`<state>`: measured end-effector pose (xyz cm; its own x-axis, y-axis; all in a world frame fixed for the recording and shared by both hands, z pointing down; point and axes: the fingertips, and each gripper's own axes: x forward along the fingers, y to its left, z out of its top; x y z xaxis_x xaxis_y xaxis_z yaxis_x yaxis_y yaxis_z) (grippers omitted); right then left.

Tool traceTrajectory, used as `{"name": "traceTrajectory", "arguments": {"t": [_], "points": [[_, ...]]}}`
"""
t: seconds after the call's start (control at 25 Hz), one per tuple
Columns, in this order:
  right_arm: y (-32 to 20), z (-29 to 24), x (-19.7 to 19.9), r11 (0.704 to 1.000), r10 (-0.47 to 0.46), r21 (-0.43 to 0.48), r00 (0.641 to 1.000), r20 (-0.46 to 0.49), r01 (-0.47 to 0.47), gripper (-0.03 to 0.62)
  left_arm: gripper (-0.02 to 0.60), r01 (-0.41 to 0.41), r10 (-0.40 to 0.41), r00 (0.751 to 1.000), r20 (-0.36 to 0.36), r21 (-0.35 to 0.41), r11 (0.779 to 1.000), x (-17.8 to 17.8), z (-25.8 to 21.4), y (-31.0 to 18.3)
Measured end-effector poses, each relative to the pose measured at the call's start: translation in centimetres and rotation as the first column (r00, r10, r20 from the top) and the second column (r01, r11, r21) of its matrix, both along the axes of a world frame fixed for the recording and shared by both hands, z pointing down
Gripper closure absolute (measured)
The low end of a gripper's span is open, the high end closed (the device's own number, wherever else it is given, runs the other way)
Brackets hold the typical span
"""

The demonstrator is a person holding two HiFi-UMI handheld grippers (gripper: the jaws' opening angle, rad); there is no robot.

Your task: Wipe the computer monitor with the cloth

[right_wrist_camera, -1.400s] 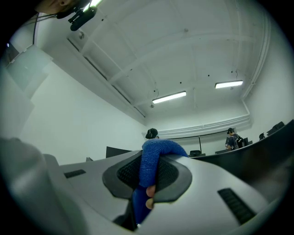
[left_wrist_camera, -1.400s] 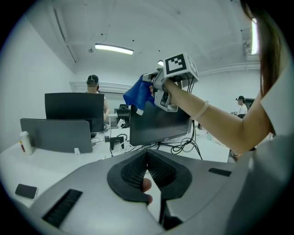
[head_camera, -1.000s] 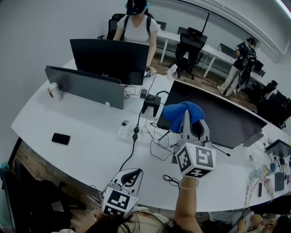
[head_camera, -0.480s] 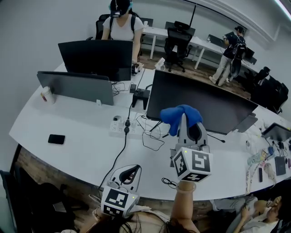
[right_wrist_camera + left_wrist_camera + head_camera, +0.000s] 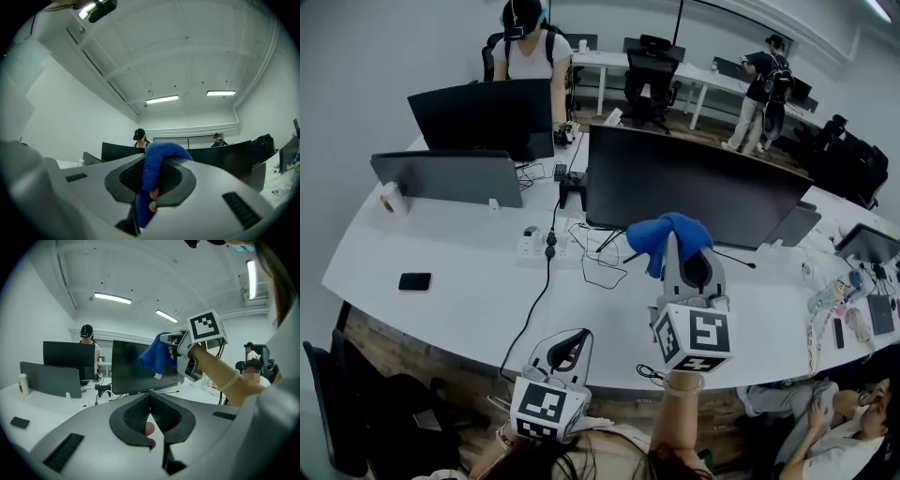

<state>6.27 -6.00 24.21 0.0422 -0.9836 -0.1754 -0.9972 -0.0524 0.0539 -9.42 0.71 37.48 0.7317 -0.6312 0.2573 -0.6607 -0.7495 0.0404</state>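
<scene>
Clamped on the blue cloth (image 5: 671, 233), my right gripper (image 5: 681, 246) has neared the computer monitor (image 5: 694, 183) at mid-frame, so I judge wiping is about to start; my left gripper (image 5: 568, 351) idles closed and empty.

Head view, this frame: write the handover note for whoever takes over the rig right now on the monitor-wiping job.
Right gripper: shut on the blue cloth, raised in front of the large monitor, near its lower middle. Whether the cloth touches the screen cannot be told.
Left gripper: shut, nothing between its jaws, low by the near edge of the desk.
Done: cloth is in the gripper and up at the monitor.
Left: press the cloth to the screen and wipe across it; probably the whole wipe is yet to do.
</scene>
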Motion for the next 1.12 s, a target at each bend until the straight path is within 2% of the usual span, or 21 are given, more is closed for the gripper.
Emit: {"name": "traceTrajectory", "arguments": {"t": [0.28, 0.72, 1.12], "points": [[3.4, 1.4, -0.1, 0.999, -0.024, -0.028, 0.999, -0.029, 0.023, 0.543, 0.574, 0.006, -0.006, 1.0, -0.024, -0.005, 1.0, 0.1, 0.3, 3.9], [8.9, 3.3, 0.7, 0.999, 0.0, -0.04, 1.0, 0.003, 0.0, 0.543, 0.574, -0.009, 0.008, 1.0, -0.01, -0.013, 1.0, 0.3, 1.0, 9.1], [11.7, 4.6, 0.9, 0.999, 0.011, -0.051, 1.0, 0.017, -0.01, 0.543, 0.574, -0.02, 0.02, 1.0, 0.0, 0.003, 1.0, 0.8, 1.0, 11.8]]}}
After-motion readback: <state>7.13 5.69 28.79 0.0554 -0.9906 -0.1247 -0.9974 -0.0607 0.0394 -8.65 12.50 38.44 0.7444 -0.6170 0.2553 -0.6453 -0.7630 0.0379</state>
